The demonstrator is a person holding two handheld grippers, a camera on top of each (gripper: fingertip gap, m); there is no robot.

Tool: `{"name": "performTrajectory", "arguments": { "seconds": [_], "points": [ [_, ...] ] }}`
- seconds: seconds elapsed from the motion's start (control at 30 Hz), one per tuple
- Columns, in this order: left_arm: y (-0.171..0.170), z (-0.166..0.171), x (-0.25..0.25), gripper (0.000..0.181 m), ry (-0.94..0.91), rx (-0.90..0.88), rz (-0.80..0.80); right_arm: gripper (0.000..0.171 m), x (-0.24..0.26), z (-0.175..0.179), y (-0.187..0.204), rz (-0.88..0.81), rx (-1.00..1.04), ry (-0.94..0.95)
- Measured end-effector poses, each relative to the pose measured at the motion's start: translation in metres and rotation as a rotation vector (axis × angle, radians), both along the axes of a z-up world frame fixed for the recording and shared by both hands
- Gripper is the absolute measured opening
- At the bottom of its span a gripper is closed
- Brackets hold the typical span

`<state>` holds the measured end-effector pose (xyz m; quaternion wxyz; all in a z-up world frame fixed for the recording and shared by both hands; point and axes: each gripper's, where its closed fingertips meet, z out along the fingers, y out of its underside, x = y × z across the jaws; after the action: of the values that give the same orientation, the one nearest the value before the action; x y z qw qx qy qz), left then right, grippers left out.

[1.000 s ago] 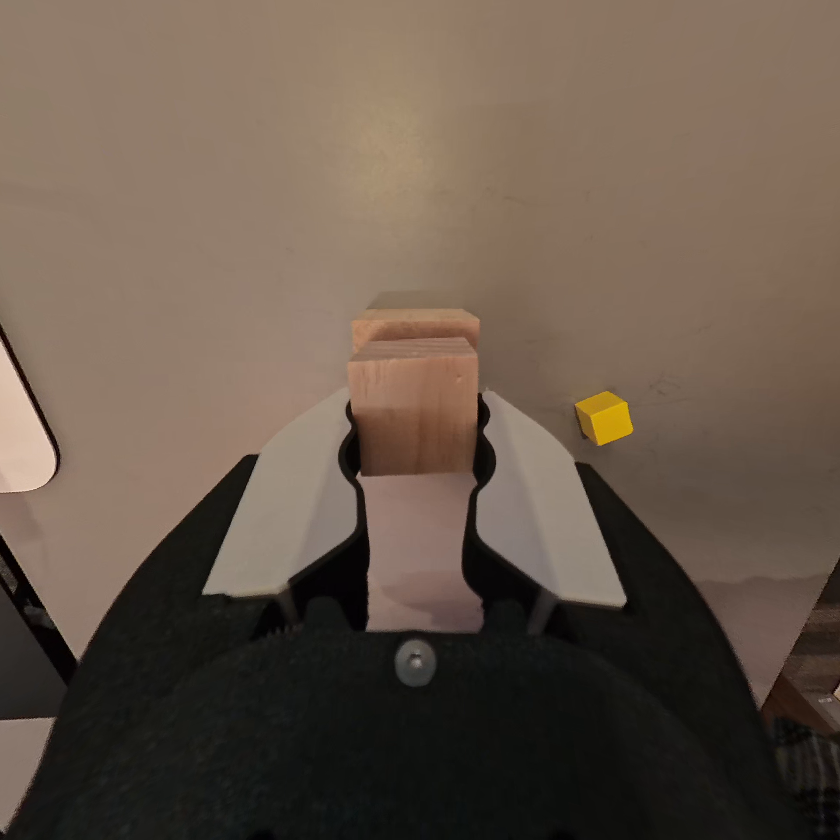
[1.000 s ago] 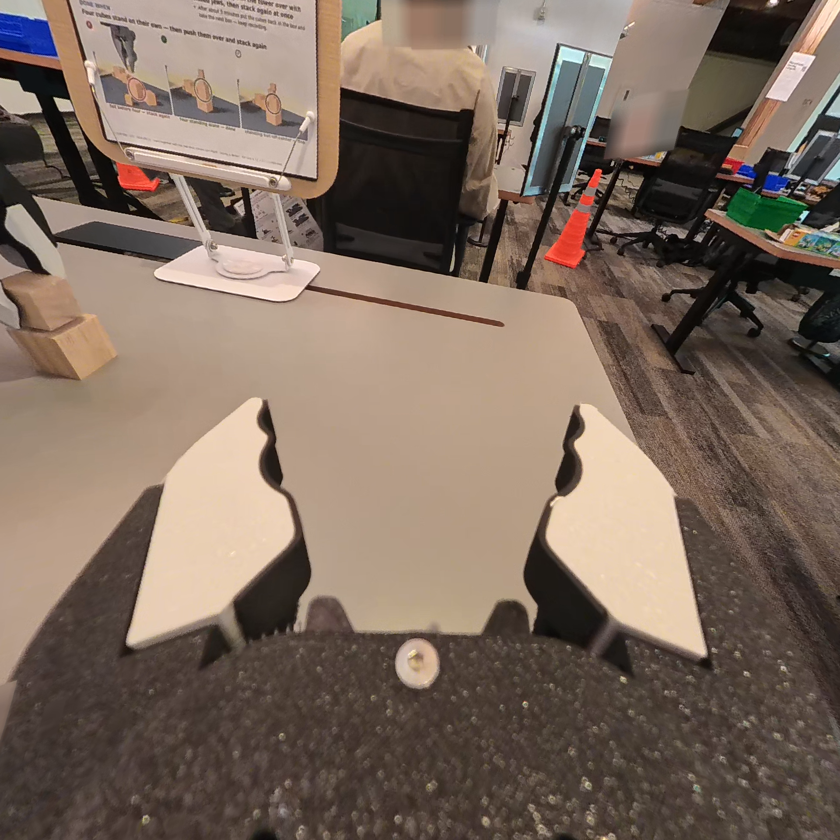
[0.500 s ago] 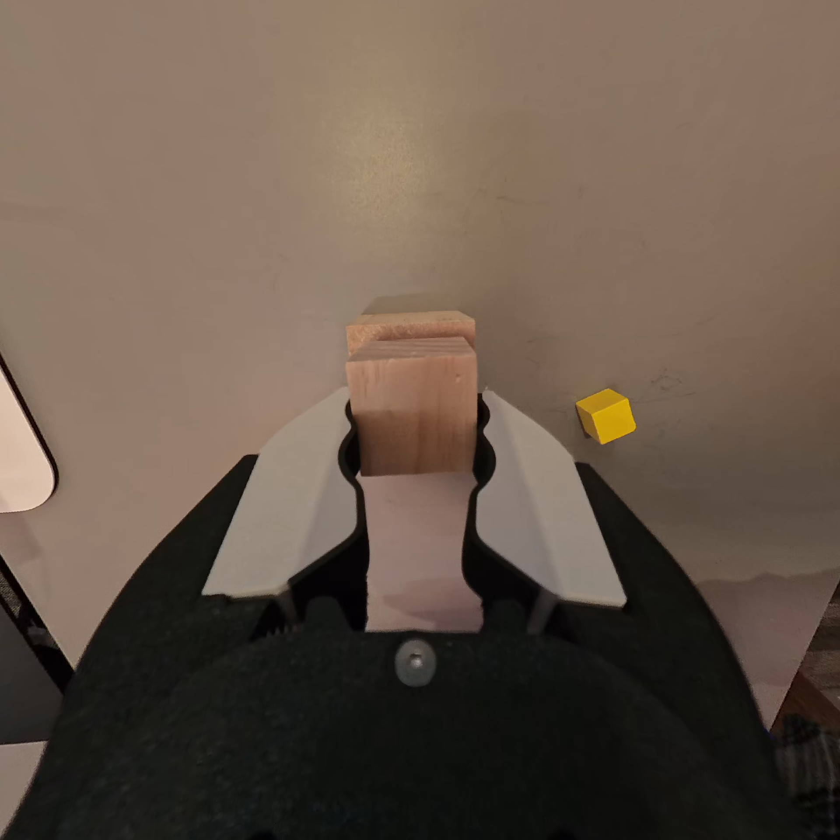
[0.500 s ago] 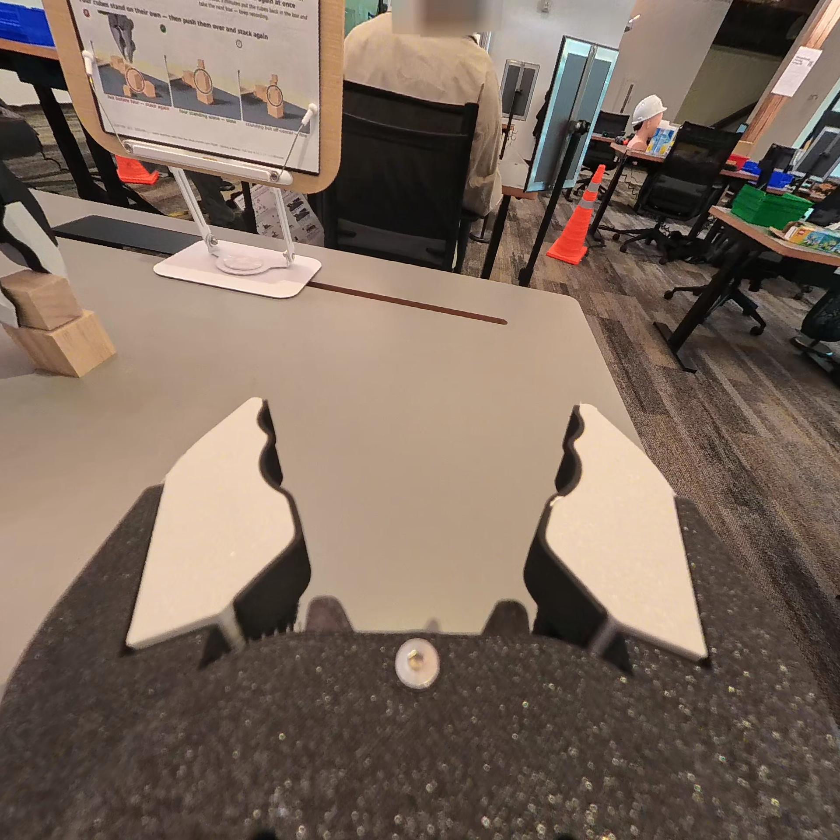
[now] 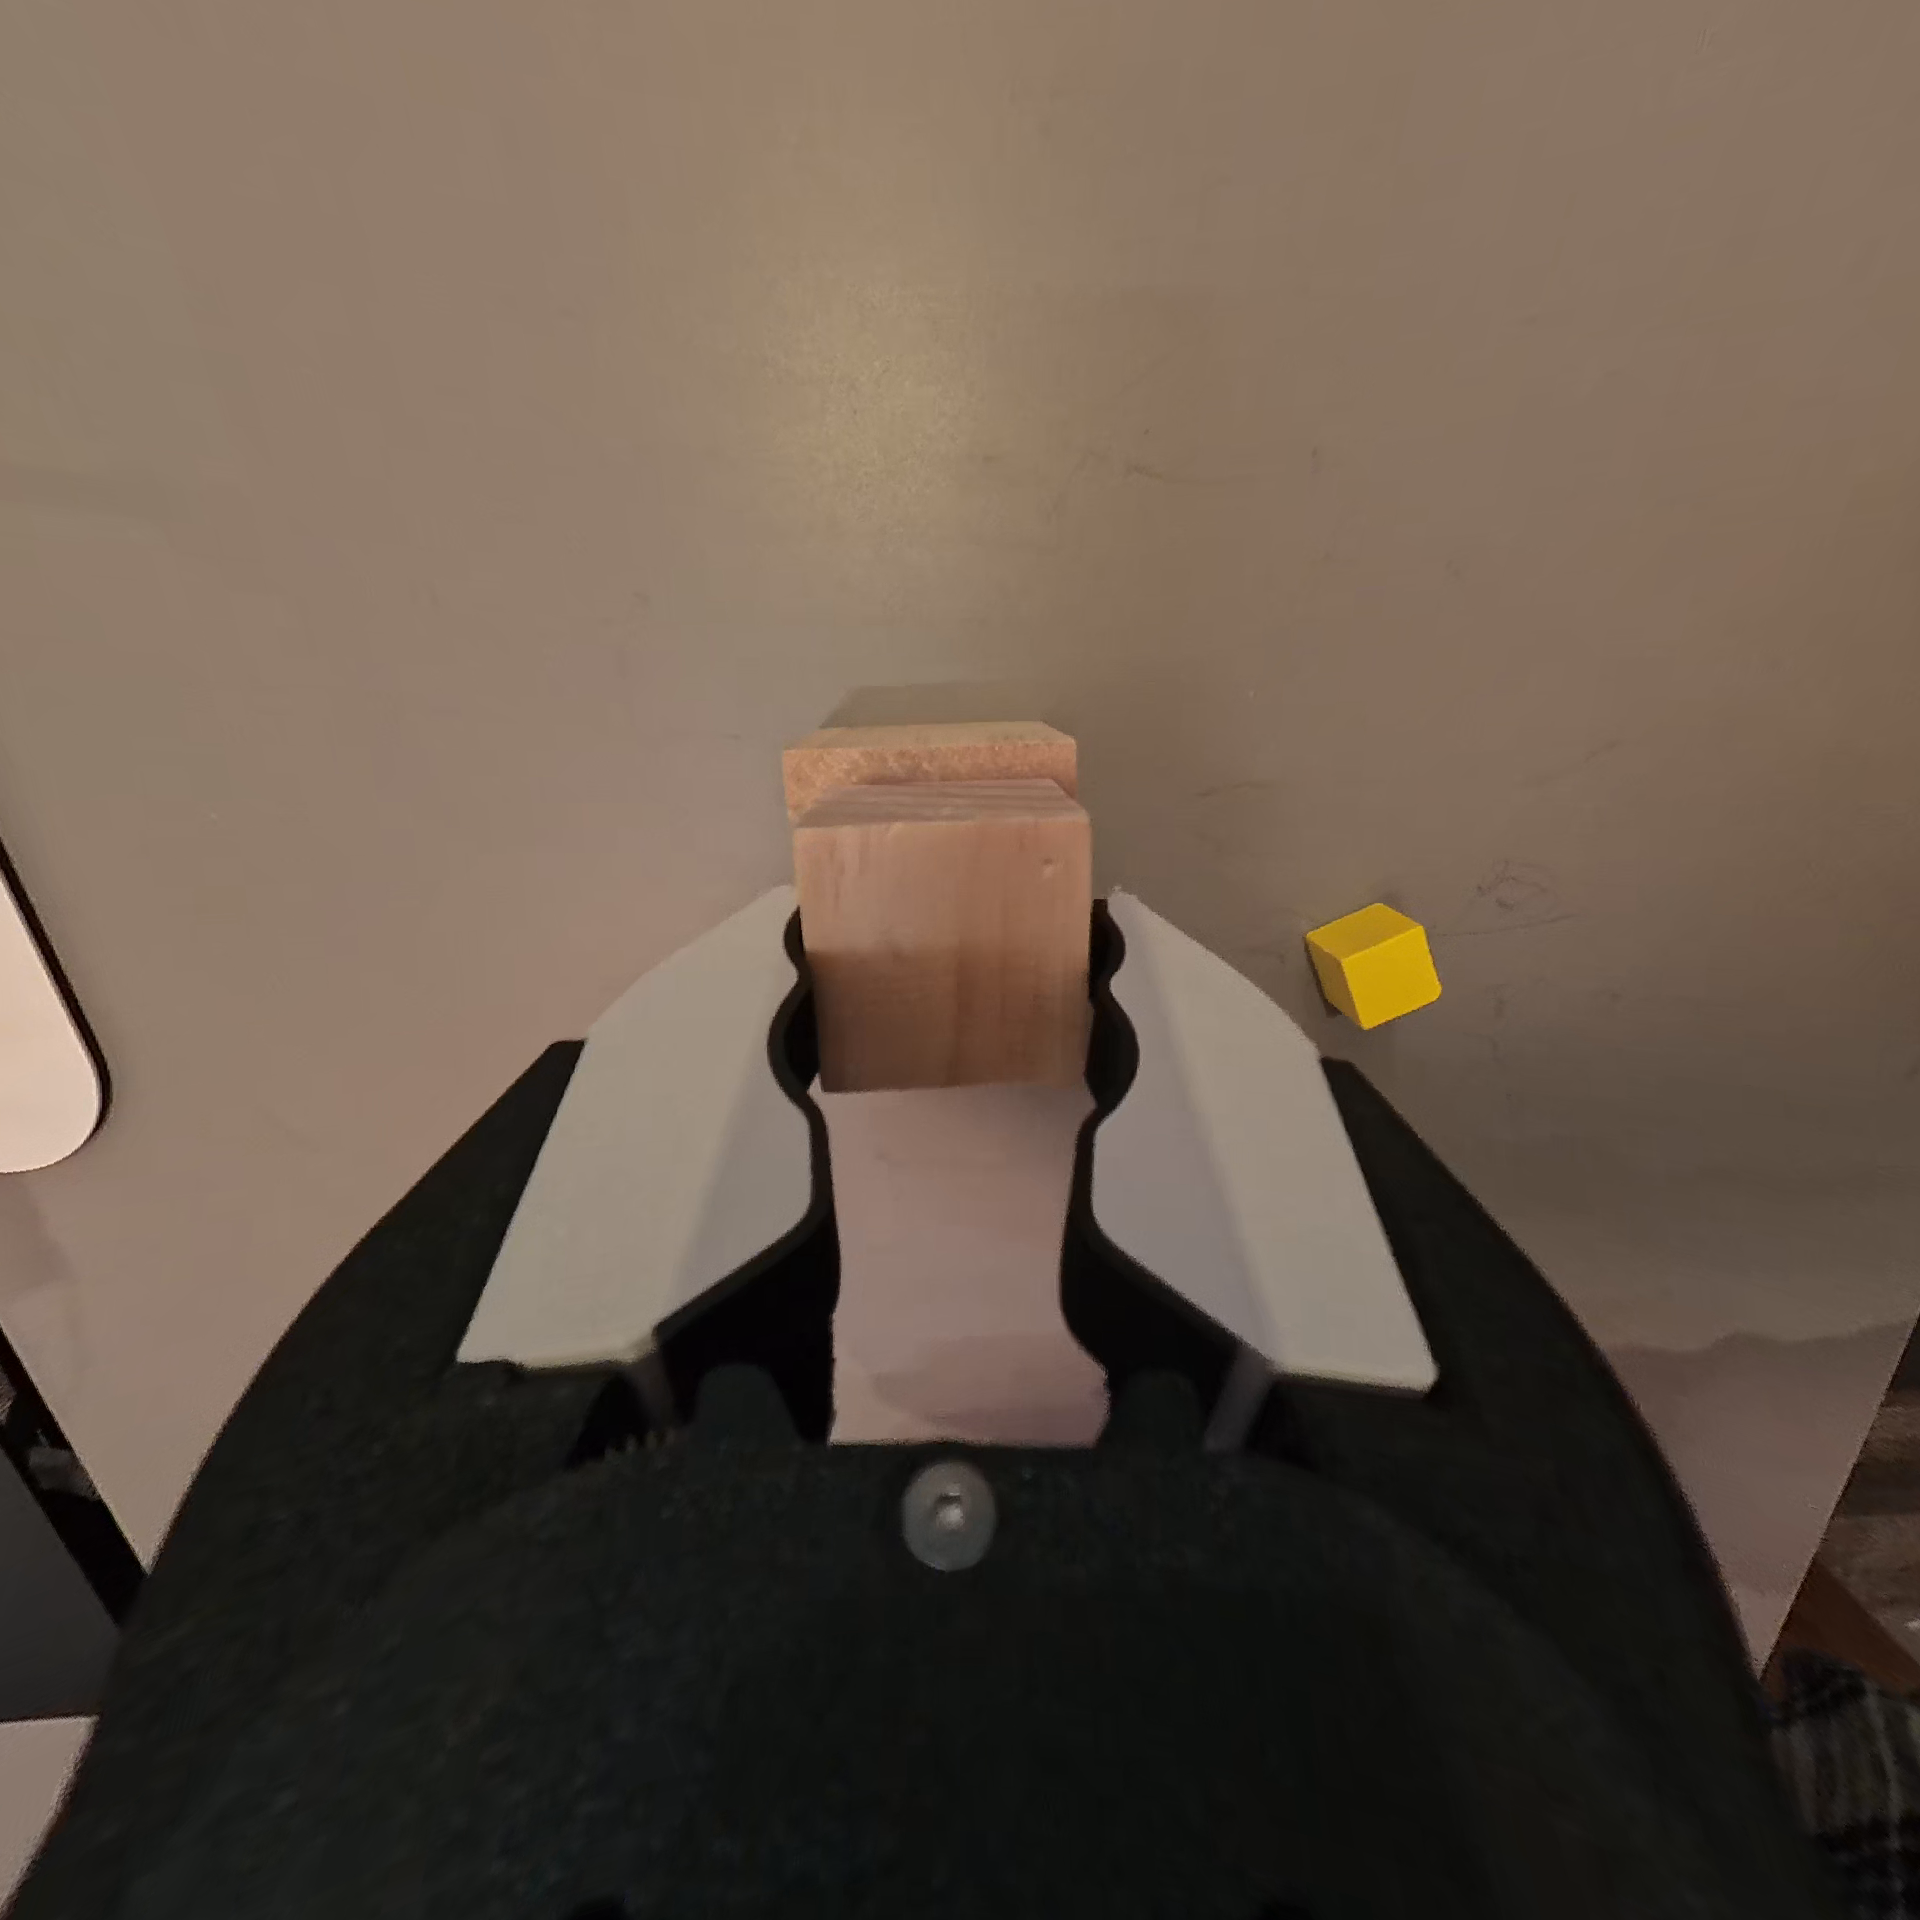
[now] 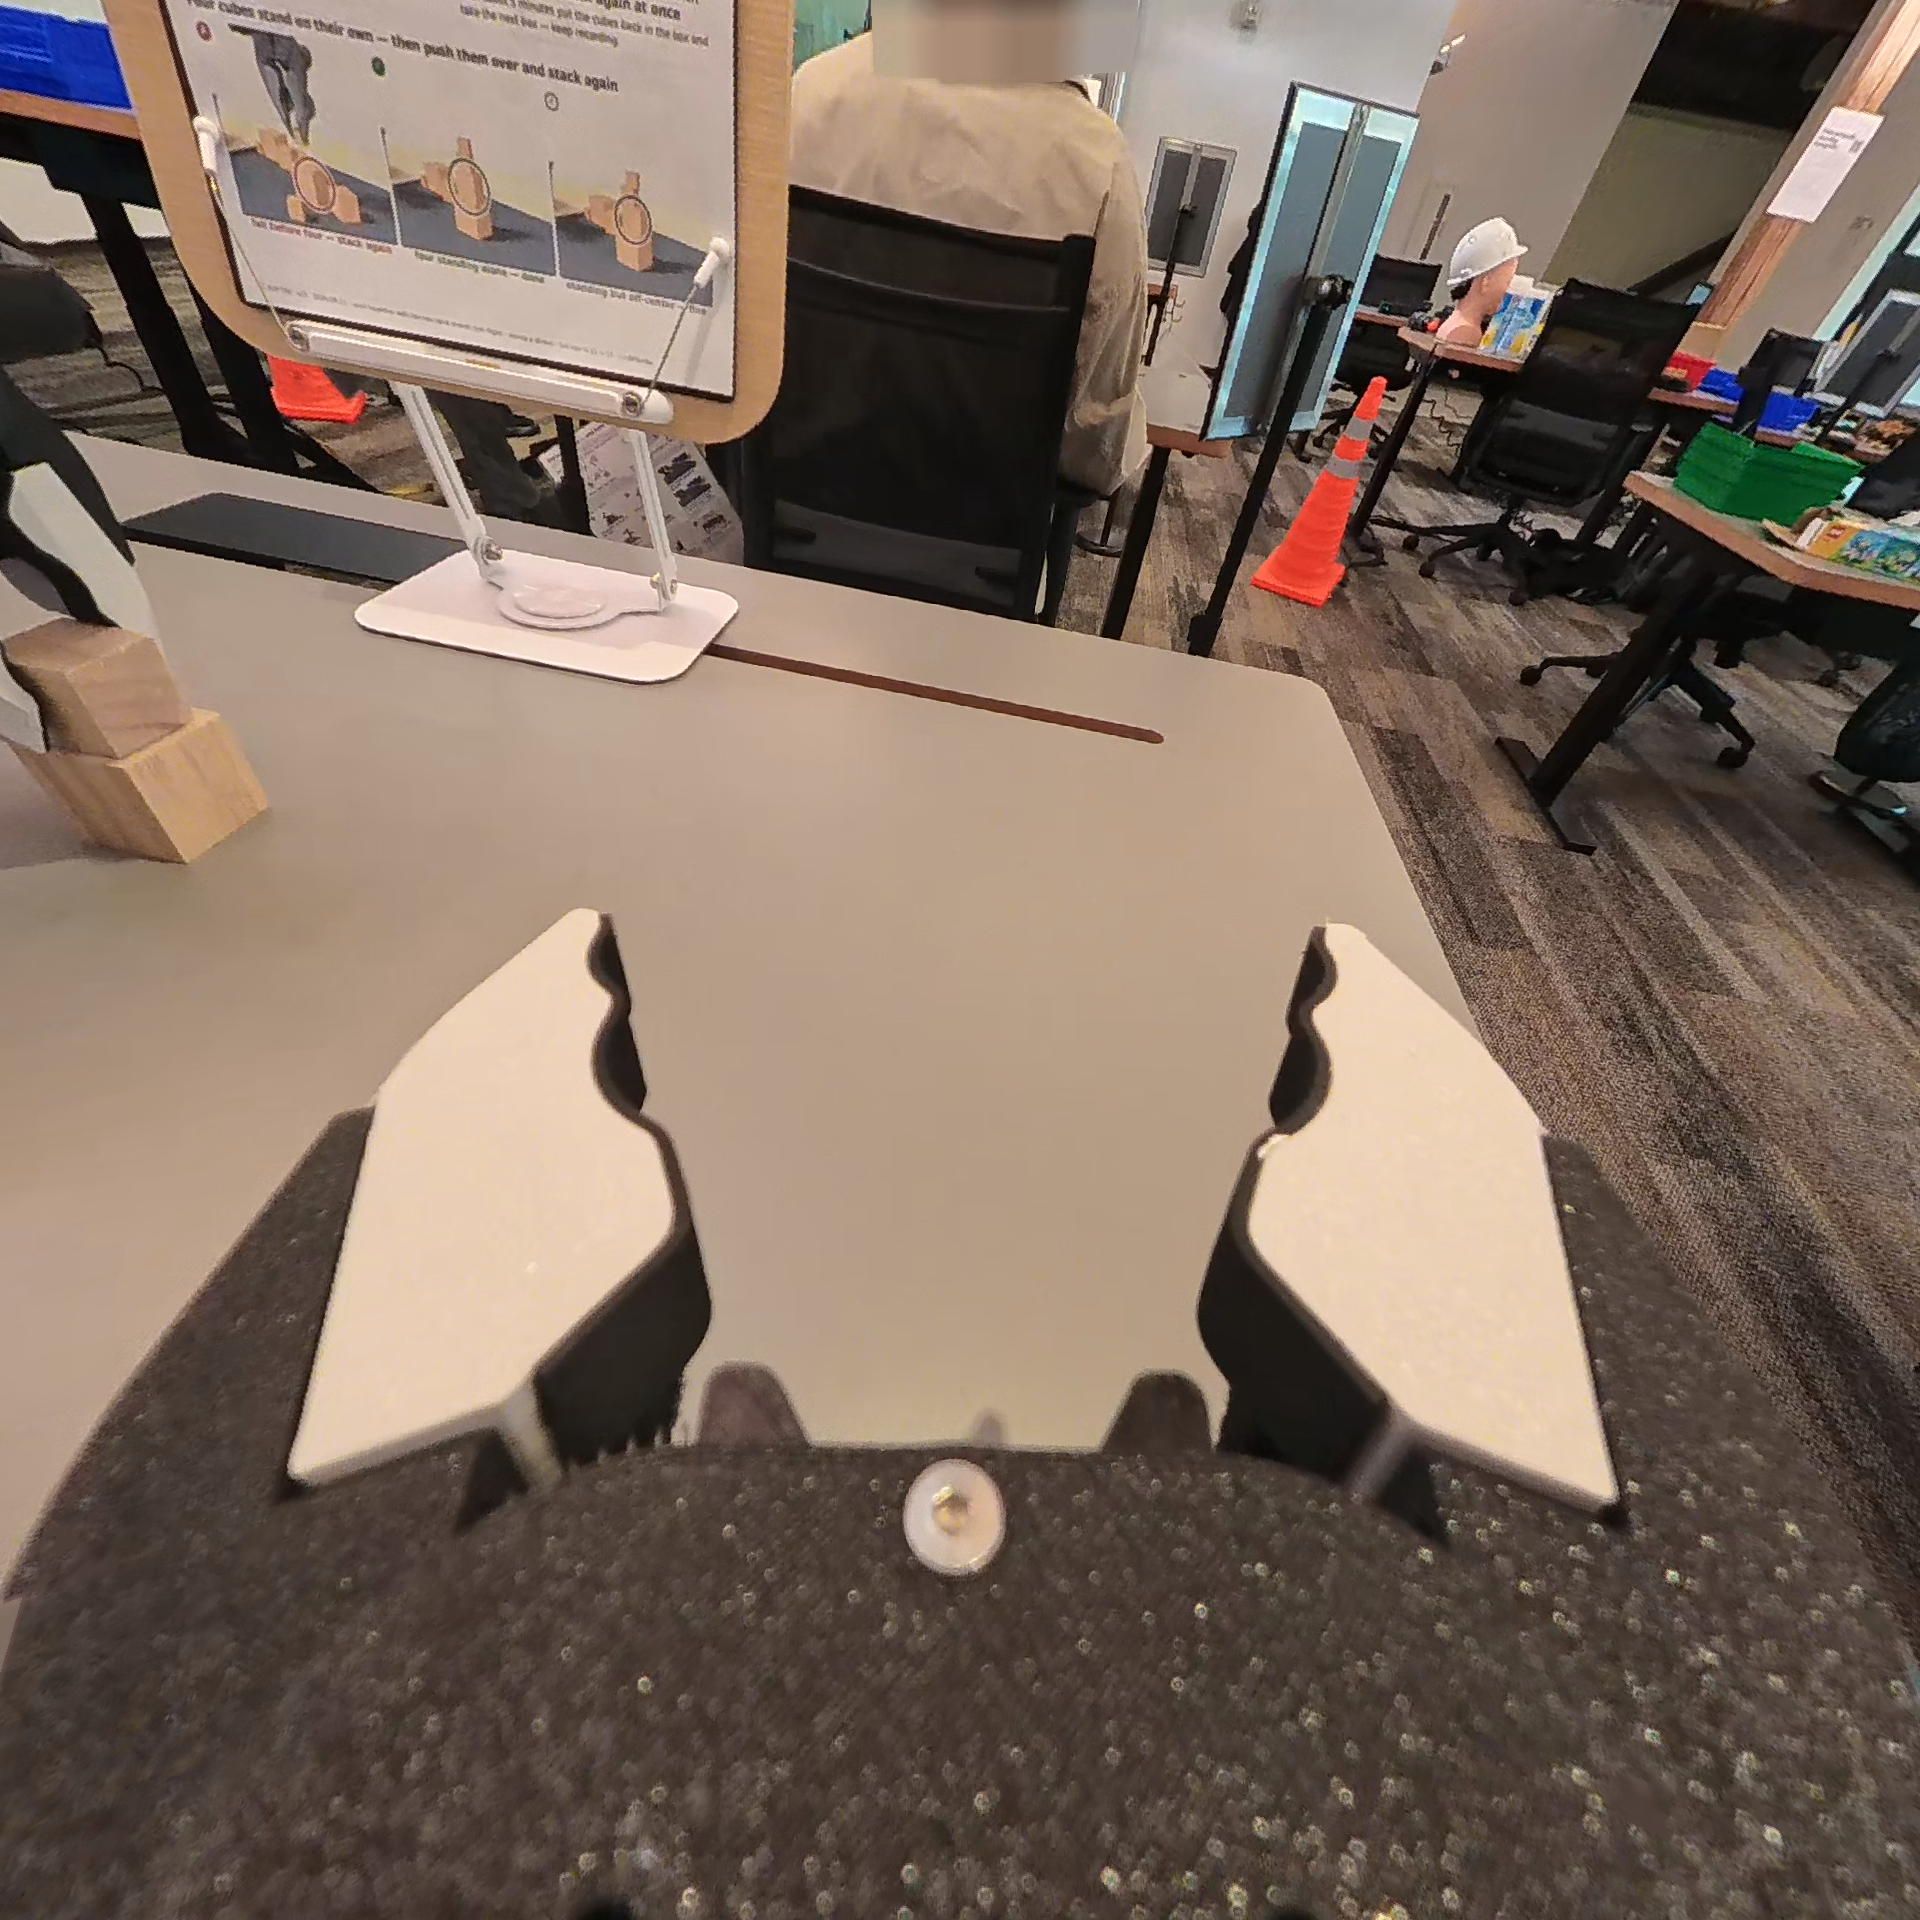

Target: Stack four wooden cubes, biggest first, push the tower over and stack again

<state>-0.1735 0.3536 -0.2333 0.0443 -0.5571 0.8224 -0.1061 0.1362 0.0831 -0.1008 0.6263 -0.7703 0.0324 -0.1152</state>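
Note:
My left gripper (image 5: 945, 971) is shut on a plain wooden cube (image 5: 945, 951) and holds it on or just above a larger wooden cube (image 5: 914, 764) on the grey table. In the right wrist view the same pair shows at the far left: the held cube (image 6: 94, 686) over the big cube (image 6: 156, 790), with the left gripper's fingers (image 6: 62, 540) around it. A small yellow cube (image 5: 1374, 964) lies on the table to the right of the stack. My right gripper (image 6: 956, 1018) is open and empty above the bare table.
An instruction board on a white stand (image 6: 545, 613) is at the table's far side, with a black strip (image 6: 281, 535) beside it. A person sits in a black chair (image 6: 914, 416) behind the table. The table's right edge (image 6: 1392, 862) drops to carpet. About 45 centimeters separates my left fingertips from my right.
The left gripper with its cube has shifted slightly over the big cube. The right wrist view has tilted down a little; its gripper stays open.

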Motion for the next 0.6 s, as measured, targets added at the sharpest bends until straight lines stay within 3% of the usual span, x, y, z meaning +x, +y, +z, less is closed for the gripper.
{"name": "performTrajectory", "arguments": {
  "seconds": [0.27,0.6],
  "points": [
    [0.004,0.007,-0.005,0.073,-0.025,0.015,0.032,0.119,-0.001,0.002,-0.003,-0.002,0.004,-0.004],
    [0.011,0.072,-0.040,0.083,-0.381,0.000,0.288,0.119,-0.003,0.004,-0.006,0.008,0.022,0.001]
  ]
}}
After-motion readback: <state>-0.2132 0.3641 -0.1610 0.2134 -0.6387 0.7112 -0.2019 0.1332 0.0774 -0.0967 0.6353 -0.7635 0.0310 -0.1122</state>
